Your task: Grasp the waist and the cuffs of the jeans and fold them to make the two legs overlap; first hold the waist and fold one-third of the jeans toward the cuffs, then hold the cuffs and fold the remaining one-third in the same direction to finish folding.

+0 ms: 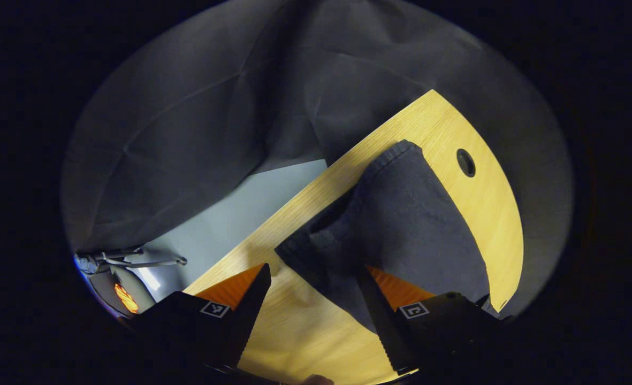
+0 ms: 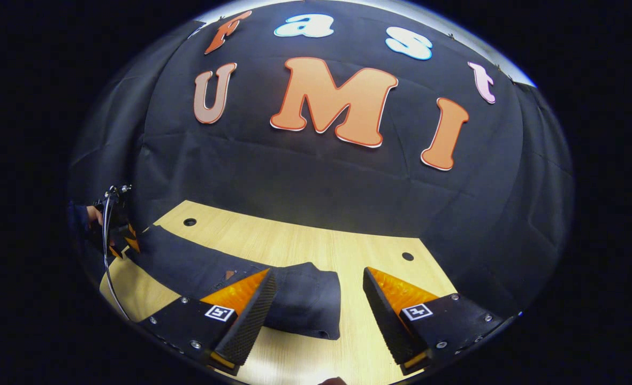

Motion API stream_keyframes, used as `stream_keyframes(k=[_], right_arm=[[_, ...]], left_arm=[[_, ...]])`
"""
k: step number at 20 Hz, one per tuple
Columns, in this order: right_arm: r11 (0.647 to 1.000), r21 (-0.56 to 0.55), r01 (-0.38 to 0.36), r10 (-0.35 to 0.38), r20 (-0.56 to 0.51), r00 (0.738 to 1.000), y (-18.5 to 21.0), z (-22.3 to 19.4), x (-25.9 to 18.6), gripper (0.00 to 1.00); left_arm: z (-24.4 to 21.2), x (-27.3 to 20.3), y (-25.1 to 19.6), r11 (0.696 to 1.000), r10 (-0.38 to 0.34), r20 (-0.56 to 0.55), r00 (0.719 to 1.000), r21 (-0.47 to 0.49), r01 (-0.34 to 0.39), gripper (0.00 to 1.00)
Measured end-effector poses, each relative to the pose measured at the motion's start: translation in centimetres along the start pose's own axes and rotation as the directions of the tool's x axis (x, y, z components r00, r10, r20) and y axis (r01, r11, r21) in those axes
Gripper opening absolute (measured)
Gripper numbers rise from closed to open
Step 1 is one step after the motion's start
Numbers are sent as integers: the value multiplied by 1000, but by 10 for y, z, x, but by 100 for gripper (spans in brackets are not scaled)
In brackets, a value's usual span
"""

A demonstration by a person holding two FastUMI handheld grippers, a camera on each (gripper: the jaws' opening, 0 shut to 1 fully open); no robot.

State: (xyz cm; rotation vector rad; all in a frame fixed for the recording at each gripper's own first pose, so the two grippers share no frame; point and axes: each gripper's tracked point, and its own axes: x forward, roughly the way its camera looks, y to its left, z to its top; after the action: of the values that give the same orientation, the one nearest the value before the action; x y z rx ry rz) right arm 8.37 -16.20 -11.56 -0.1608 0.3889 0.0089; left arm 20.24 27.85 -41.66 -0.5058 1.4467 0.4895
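Jeans (image 2: 225,270) lie flat along the wooden surface (image 2: 305,240); left gripper (image 1: 316,299) and right gripper (image 2: 318,305) fingers both spread wide, holding nothing.

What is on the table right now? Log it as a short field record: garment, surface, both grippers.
garment: dark denim jeans, lying flat in a long strip across the table
surface: light wooden table with round holes
left gripper: jaws open, at one end of the jeans, nothing gripped
right gripper: jaws open, at the other end, nothing gripped
fold stage: cannot tell
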Motion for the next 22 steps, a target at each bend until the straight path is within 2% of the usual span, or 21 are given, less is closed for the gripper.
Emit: stream_keyframes(k=[2, 3, 6, 7, 8, 9, 10, 12, 16, 22], right_arm=[[1000, 13, 3, -3, -4, 1000, -4, -2, -3, 98], [1000, 16, 5, -5, -12, 1000, -7, -4, -4, 98], [1000, 13, -10, 10, -11, 1000, -9, -2, -3, 98], [1000, 8, -19, 19, -9, 1000, -10, -1, -1, 98], [1000, 5, -27, 27, -6, 1000, -12, 1, 1, 98], [999, 3, -34, 34, -4, 999, -15, 2, 3, 98], [999, 3, -36, 36, 5, 999, -19, 5, 5, 98], [999, 7, -46, 46, 19, 999, -28, 9, 7, 98], [999, 7, -54, 54, 28, 998, -43, 11, 13, 98], [996, 6, -94, 93, 57, 994, -45, 21, 23, 98]], left_arm=[[-10, 9, 0, 999, 38, -56, 998, -11, -39, 98], [2, 15, -3, 999, 36, -16, 999, -19, -36, 98], [-1, 17, -9, 1000, 29, -22, 999, -3, -29, 97], [5, 12, -10, 1000, 5, 16, 1000, 11, -5, 90], [9, 15, -19, 998, -63, 55, 996, -3, 63, 62], [9, 10, -28, 994, -104, 76, 992, -38, 107, 35], [11, 9, -31, 991, -130, 97, 987, -20, 132, 7], [11, 13, -31, 983, -180, 126, 976, -12, 183, 3], [16, -27, -43, 956, -290, 243, 926, 40, 289, 2], [24, -104, -44, 931, -364, 382, 850, 157, 328, 2]])
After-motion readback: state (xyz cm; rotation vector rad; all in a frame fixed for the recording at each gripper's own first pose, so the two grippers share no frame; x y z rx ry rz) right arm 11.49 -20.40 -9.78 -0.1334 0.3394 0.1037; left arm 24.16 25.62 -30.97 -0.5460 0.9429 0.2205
